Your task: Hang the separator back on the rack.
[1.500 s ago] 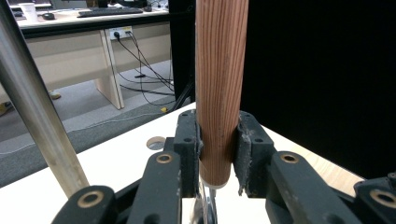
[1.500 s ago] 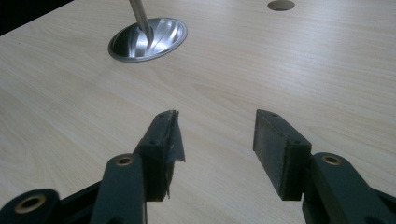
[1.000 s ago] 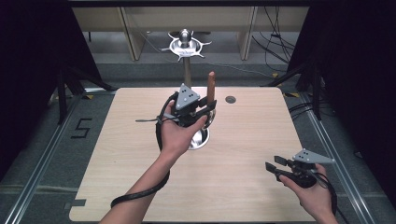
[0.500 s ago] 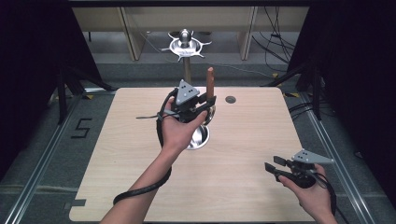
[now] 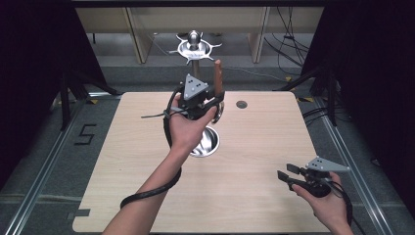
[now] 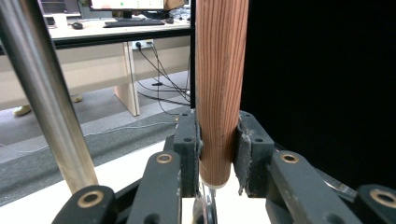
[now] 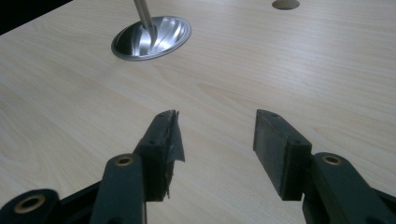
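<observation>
Because the wooden handle [image 6: 219, 88] stands upright between the jaws of the left gripper [image 6: 215, 149], the pads pinch it near its lower end, just above where a metal part leaves the wood, so the utensil's head hangs below, out of sight. In the high view that handle [image 5: 218, 77] rises above the left gripper [image 5: 198, 100], which the left hand [image 5: 188, 128] holds up over the far middle of the surface [image 5: 254, 205], beside the metal pole [image 6: 44, 93] of a stand. Its round steel base [image 5: 208, 142] sits on the wood below the hand, and its pronged top [image 5: 194, 46] is higher up; the lift probably serves to hang the utensil there. Well apart, near the front right corner, the right gripper [image 7: 217, 140] waits low with its jaws spread and nothing between them, likely kept clear.
</observation>
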`<move>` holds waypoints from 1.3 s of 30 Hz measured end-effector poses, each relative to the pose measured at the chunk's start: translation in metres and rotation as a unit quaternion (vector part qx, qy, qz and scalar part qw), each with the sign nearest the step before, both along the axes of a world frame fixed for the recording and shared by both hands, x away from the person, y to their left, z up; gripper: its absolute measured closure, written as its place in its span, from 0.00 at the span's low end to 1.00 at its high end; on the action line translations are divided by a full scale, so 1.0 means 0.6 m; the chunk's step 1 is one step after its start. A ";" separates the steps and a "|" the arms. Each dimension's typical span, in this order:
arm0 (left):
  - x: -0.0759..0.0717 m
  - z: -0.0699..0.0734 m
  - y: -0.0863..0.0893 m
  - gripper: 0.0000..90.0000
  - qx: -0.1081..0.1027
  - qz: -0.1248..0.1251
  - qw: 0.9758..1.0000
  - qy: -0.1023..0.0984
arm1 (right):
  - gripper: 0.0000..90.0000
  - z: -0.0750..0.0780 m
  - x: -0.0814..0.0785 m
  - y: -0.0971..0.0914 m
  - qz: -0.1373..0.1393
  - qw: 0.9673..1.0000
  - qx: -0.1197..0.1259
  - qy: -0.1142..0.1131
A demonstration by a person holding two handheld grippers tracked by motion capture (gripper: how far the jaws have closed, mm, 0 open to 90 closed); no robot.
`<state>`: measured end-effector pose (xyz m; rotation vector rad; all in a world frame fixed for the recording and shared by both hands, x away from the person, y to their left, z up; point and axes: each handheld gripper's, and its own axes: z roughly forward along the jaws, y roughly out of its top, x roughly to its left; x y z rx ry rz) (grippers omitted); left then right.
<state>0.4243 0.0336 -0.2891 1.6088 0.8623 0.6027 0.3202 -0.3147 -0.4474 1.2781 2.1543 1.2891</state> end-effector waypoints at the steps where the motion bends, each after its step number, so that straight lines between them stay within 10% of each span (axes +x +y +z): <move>1: 0.002 0.001 0.000 0.80 0.002 0.001 1.000 0.001 | 0.56 0.000 0.000 0.000 0.000 1.000 0.000 0.000; 29: 0.019 -0.006 0.017 0.79 -0.038 0.028 0.999 0.020 | 0.56 -0.002 0.000 0.001 0.004 1.000 -0.003 0.007; 39: -0.003 -0.028 0.039 0.55 -0.029 0.031 0.999 0.007 | 0.55 -0.001 -0.001 0.000 0.001 1.000 -0.002 0.005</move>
